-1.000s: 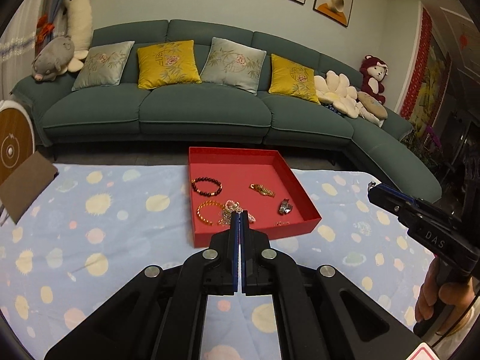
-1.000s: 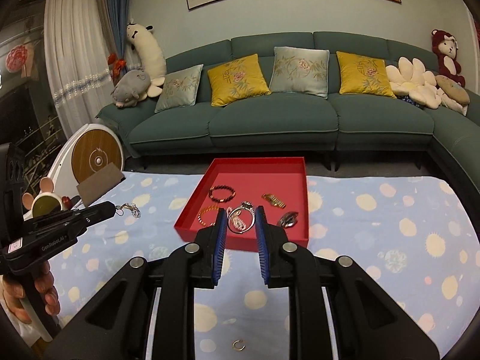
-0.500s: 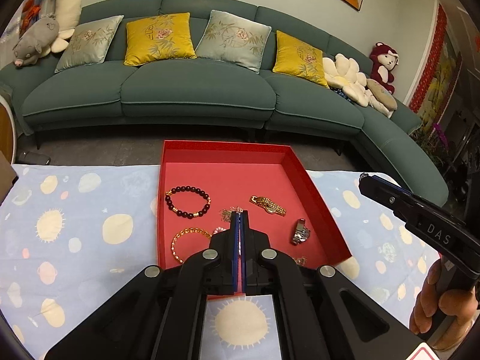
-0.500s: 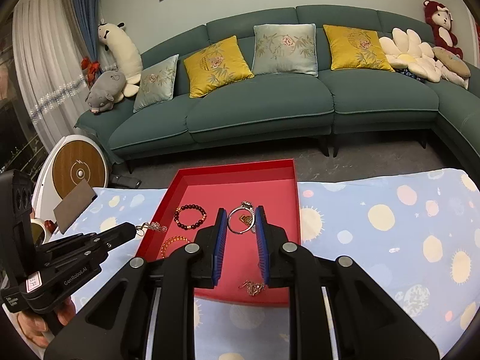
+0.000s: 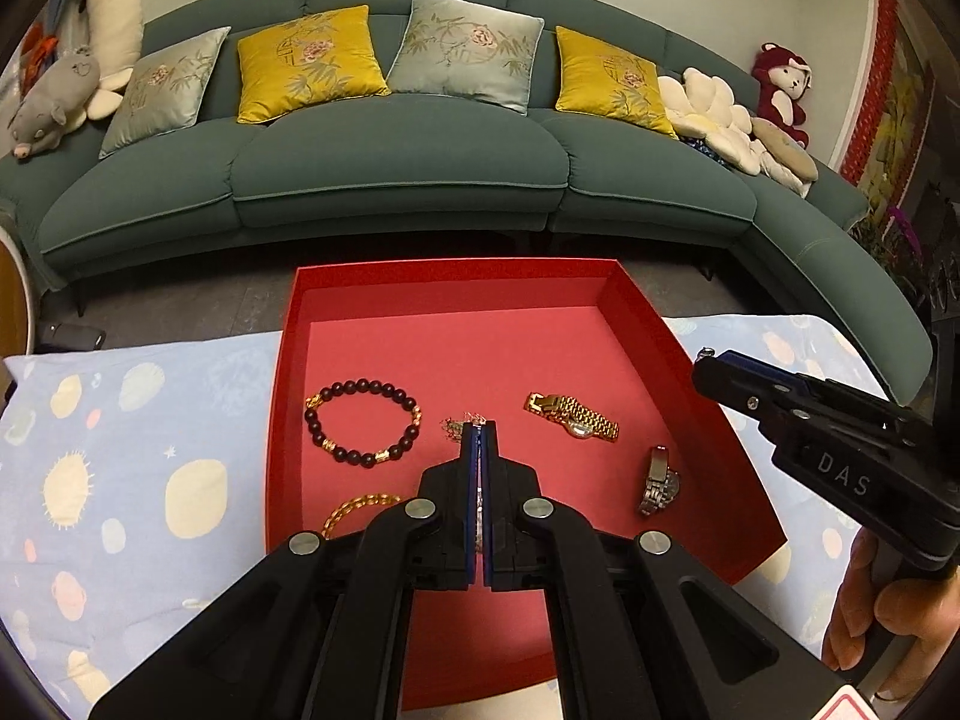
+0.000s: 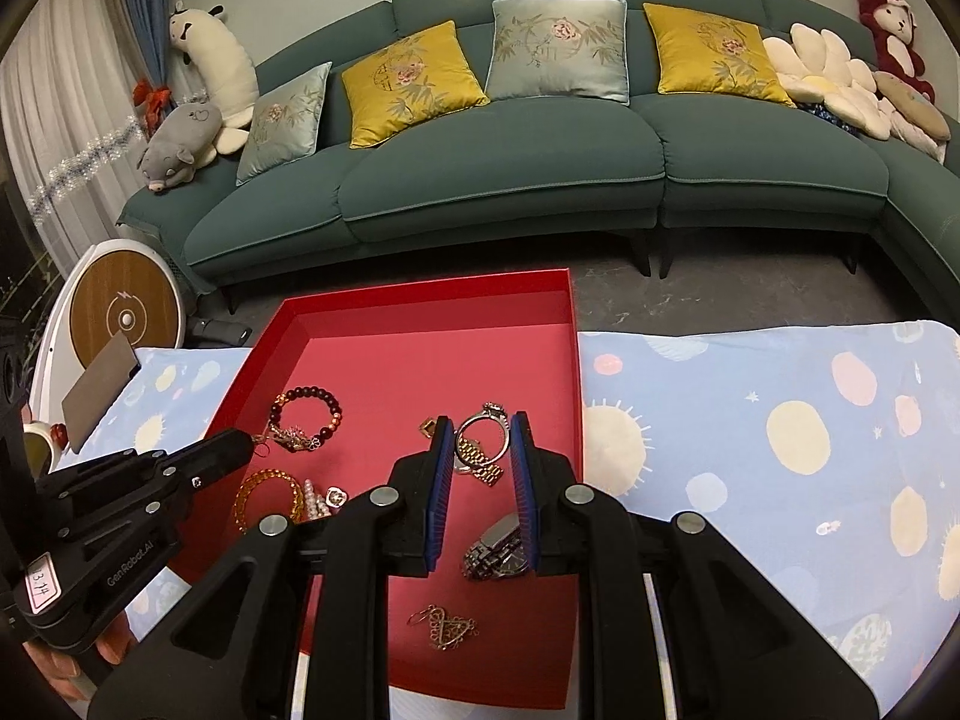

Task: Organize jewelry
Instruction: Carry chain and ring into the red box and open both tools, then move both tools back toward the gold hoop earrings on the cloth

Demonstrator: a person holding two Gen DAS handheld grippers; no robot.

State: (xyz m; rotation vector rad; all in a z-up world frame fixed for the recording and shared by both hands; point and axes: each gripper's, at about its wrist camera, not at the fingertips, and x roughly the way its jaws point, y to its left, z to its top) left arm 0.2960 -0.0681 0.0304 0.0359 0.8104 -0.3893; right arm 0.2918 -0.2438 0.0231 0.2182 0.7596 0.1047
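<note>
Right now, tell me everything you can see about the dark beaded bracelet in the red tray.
The dark beaded bracelet is a loop of round, glossy, near-black beads with a few gold spacer beads between them. It lies flat on the floor of the red tray, in its left part. In the right wrist view a small chain piece seems to overlap its near edge.

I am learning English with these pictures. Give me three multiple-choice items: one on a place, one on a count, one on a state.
1. Where does the dark bead bracelet lie?
A. in the red tray
B. on the floor
C. on the spotted cloth

2. How many yellow cushions are on the sofa?
A. one
B. two
C. four

3. The left gripper is:
A. wide open
B. shut on a thin chain
C. shut on a watch

Key:
1 A: it rests on the tray's floor.
2 B: only two are yellow.
3 B: the pads meet and the chain hangs at the tip.
</note>
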